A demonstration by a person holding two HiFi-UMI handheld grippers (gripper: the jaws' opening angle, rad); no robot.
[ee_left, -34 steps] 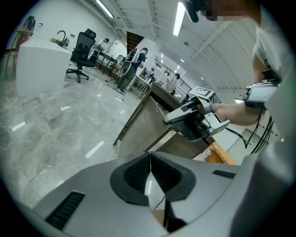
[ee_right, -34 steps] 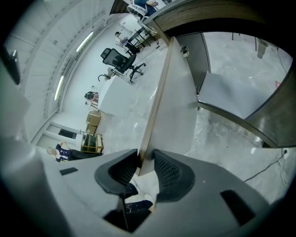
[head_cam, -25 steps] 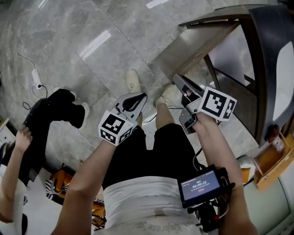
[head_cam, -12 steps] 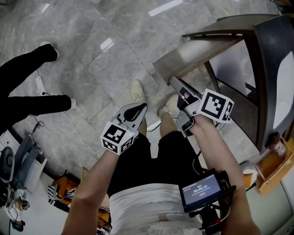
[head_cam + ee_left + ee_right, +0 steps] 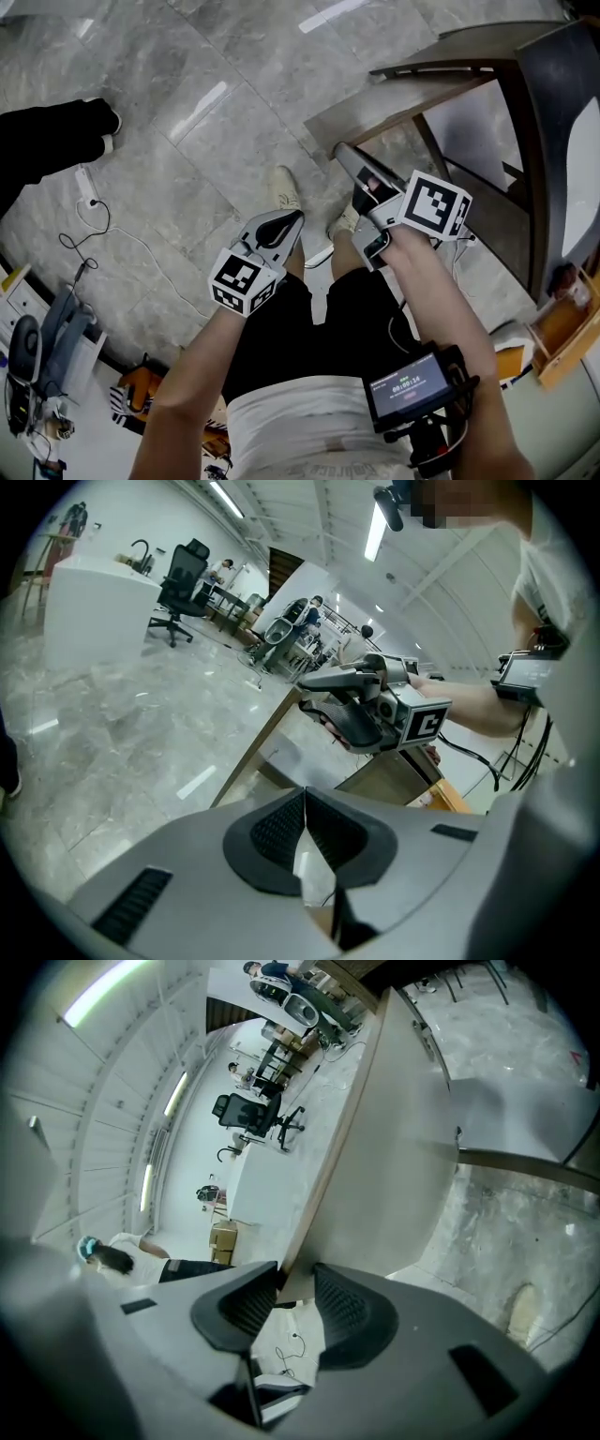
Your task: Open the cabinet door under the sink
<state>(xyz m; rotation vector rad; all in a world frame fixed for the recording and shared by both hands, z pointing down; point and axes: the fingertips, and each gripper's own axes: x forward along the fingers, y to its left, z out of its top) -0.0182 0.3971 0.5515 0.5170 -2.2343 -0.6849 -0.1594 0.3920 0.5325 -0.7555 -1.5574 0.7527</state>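
The grey cabinet door with its wood edge stands swung out from the dark cabinet over the marble floor. My right gripper is shut on the door's free edge. In the right gripper view the door runs away from the right gripper, and the edge sits between both ribbed pads. My left gripper hangs over the floor left of the door, shut and empty. In the left gripper view its jaws meet, and the right gripper shows ahead on the door.
My shoes stand on the floor just below the door's edge. A white cable with a plug block lies at the left, near another person's dark leg. A wooden box sits at the right by the cabinet.
The right gripper has moved left and up in the picture with the door's edge, and the door stands wider. The other person at the left has shifted away. The left gripper barely moved.
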